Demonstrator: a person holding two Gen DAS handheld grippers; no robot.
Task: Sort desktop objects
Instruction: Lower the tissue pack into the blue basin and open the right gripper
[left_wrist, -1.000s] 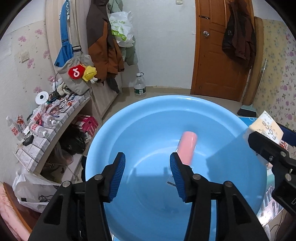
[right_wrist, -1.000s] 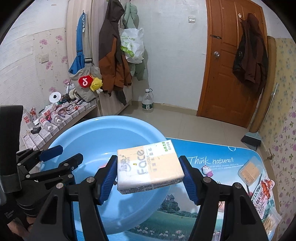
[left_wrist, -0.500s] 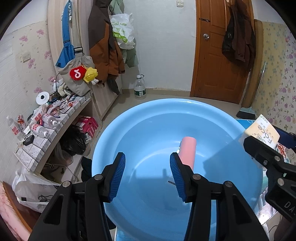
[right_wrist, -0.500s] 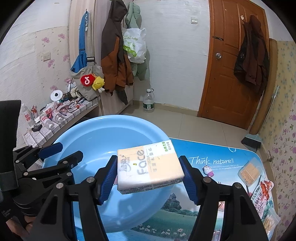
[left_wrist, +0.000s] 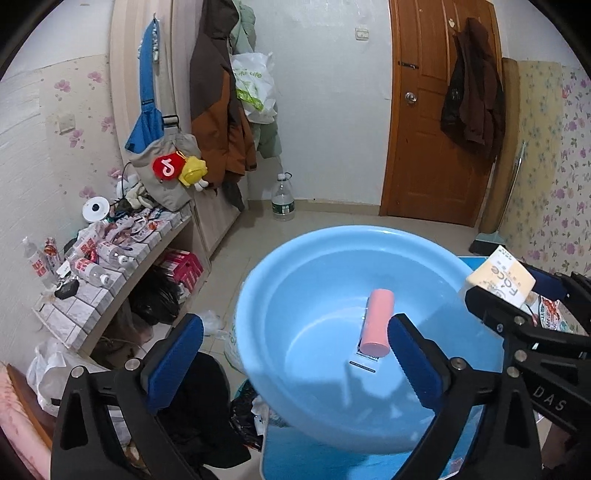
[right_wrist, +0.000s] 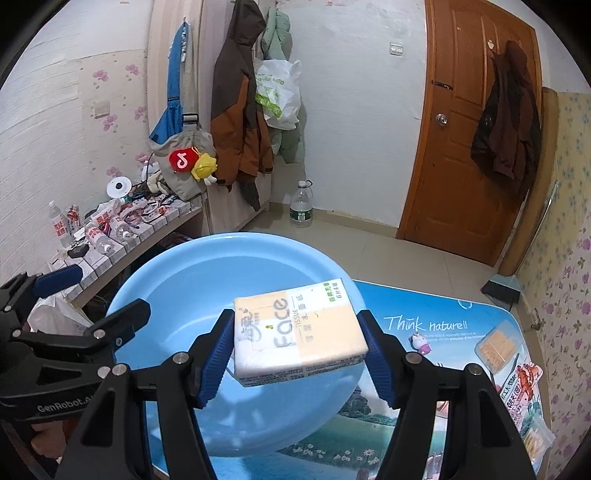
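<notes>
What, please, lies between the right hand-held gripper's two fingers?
A tissue pack, clamped between the right hand-held gripper pads above the blue basin, in the right wrist view.

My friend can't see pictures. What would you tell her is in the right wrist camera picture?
The right gripper holds a pack of Face tissues over a big blue basin on a picture-covered table. The empty left gripper is at the left edge, and a brown door stands behind.

Brown wooden door (left_wrist: 436, 122), floral wallpaper (left_wrist: 554, 184)
</notes>
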